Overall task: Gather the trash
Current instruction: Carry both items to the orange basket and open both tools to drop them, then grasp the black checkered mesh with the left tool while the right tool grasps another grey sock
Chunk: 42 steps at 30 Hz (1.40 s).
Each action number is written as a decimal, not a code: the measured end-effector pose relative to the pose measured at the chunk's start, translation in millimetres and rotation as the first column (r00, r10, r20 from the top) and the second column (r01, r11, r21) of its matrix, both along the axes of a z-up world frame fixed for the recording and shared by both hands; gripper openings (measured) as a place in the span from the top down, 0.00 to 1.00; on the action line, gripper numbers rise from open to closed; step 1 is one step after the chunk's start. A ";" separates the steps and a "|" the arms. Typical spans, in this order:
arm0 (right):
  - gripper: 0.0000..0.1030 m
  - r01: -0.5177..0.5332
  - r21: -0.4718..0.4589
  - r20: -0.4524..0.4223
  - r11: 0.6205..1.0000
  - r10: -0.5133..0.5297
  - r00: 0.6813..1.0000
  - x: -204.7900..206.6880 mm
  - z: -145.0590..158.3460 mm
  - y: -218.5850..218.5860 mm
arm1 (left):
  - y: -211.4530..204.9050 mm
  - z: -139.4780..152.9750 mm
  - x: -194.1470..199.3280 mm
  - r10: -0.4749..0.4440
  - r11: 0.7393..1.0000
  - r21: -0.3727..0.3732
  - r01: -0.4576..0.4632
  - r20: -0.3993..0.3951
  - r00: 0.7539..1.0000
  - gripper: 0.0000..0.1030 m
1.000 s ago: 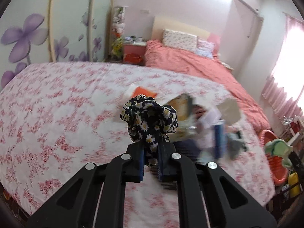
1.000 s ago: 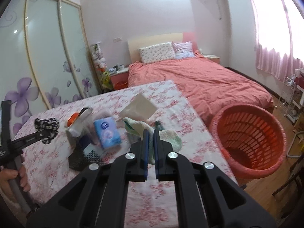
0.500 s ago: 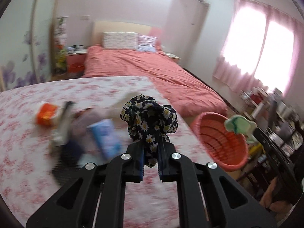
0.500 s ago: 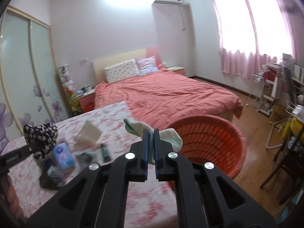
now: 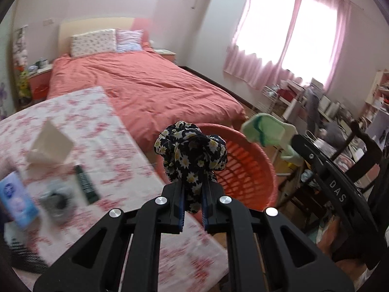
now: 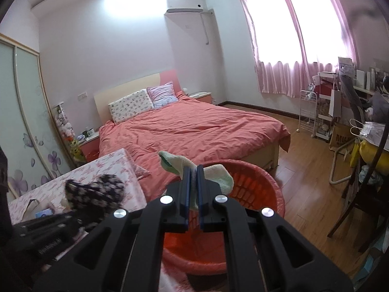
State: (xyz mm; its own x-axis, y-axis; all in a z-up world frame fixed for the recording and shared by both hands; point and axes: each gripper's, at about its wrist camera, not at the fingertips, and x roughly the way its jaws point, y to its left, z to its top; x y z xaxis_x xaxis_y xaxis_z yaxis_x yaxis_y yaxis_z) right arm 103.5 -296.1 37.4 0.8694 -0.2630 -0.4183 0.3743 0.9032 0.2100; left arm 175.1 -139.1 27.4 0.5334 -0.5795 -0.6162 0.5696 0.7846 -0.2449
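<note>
Both sets of jaws clamp cloth, left gripper [image 5: 193, 206] on floral scrunchie [image 5: 190, 149], right gripper [image 6: 192, 205] on green sock [image 6: 194, 170], poised above red basket [image 6: 272, 189] for dropping.

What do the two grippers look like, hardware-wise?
Both the left gripper and right gripper are matte black, with triangular cutouts in the linkage, silver round screw heads and blue-lined jaws. White "DAS" lettering shows on the right gripper's side in the left wrist view. No cables visible.

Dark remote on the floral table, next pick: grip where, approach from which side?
Take the dark remote across its narrow width near mid-length, coming straight down from above. It seems to lie flat on the floral table, long and slim, with bare cloth along its right edge; the grey clutter crowds its left side. The view is blurred.
</note>
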 end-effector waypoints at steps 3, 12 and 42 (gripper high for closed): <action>0.94 0.010 0.010 0.004 1.000 -0.010 1.000 2.5 -5.5 -13.0 | -22.0 -4.3 2.6 -0.031 1.000 0.006 0.031 -0.004 1.000 0.90; 0.86 0.003 0.077 -0.004 0.997 -0.003 1.000 20.3 -27.3 -50.5 | -61.9 -24.6 12.7 -0.061 0.996 0.060 0.063 -0.036 0.997 0.81; 0.31 -0.239 -0.061 -0.070 0.969 0.235 0.969 3.1 -15.2 112.5 | 176.4 -14.1 -48.5 0.475 0.852 0.181 -0.491 0.127 0.871 0.29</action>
State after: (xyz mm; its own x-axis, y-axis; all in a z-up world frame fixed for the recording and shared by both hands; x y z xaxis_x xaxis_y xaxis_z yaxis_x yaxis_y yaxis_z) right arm 106.6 -183.6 22.2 0.8834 -0.0823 -0.4613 0.1579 0.9792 0.1277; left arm 126.6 37.3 13.3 0.7628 -0.1055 -0.6379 0.1165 0.9929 -0.0249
